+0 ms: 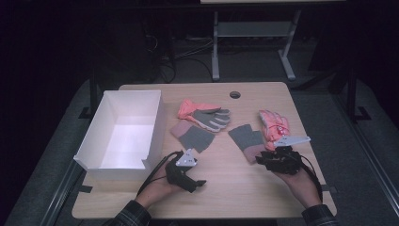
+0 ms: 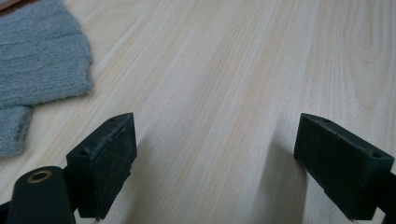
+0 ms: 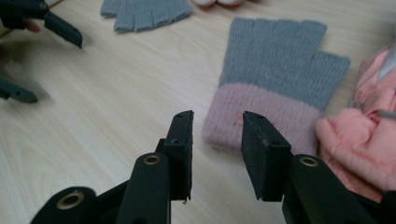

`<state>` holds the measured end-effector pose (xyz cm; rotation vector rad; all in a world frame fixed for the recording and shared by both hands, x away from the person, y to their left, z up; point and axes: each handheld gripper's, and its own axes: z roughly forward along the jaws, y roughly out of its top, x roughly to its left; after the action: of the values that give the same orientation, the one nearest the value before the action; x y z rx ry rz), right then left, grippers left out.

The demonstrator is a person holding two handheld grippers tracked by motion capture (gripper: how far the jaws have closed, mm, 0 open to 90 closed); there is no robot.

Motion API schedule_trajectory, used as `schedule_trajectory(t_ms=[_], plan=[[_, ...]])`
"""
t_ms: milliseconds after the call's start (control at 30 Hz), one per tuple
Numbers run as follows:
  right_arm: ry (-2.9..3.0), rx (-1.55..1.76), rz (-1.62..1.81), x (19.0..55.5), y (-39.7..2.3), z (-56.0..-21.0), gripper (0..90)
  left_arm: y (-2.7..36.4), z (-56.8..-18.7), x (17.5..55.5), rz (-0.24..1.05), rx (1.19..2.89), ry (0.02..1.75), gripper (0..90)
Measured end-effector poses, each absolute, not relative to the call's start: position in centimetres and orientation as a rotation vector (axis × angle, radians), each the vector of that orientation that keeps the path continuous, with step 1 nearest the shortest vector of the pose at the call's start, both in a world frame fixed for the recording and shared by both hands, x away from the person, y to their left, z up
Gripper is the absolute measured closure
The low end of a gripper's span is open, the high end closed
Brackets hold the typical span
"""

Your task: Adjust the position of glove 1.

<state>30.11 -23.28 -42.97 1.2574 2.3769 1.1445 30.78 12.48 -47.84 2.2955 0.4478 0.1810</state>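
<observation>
Just short of the knit glove's (image 3: 275, 79) pink cuff, my right gripper (image 3: 215, 140) hangs with its jaws narrowed but nothing caught between them; the cuff edge shows beyond the gap, apart from the pads. The glove lies flat on the surface (image 1: 226, 188), its thumb side touching the orange ski glove (image 3: 369, 140). Risks as I judge them: a grab at the cuff's lip may pinch one knit layer and slip off, and a drift toward the ski glove may snag its cord. My left gripper (image 2: 215, 163) idles wide open over bare wood, away from the cuff, beside the second knit glove (image 2: 39, 70). Box (image 1: 123, 132) sits beyond that, well apart.
</observation>
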Motion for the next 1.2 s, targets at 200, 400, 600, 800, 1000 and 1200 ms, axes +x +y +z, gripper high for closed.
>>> schedule_trajectory(t_ms=[200, 400, 600, 800, 1000, 1200], plan=[[2.363, 1.277, 1.150, 31.4, -23.1, -42.8, 67.9, 12.5, -47.8, 30.8, 0.183, 2.299, 0.448, 12.3], [2.362, 1.287, 1.150, 32.9, -22.3, -42.9, 68.0, 12.5, -47.8, 30.8, 0.191, 2.297, 0.443, 12.3], [2.365, 1.289, 1.139, 33.9, -21.5, -43.1, 68.6, 12.5, -47.8, 30.8, 0.190, 2.297, 0.443, 12.3], [2.366, 1.299, 1.104, 35.5, -20.7, -43.8, 70.7, 12.5, -47.8, 30.8, 0.184, 2.297, 0.450, 12.4], [2.367, 1.317, 1.090, 36.3, -20.5, -44.5, 71.2, 12.5, -47.8, 30.8, 0.185, 2.296, 0.448, 12.4], [2.369, 1.351, 1.079, 36.7, -20.6, -45.0, 71.2, 12.5, -47.8, 30.8, 0.185, 2.296, 0.448, 12.4]])
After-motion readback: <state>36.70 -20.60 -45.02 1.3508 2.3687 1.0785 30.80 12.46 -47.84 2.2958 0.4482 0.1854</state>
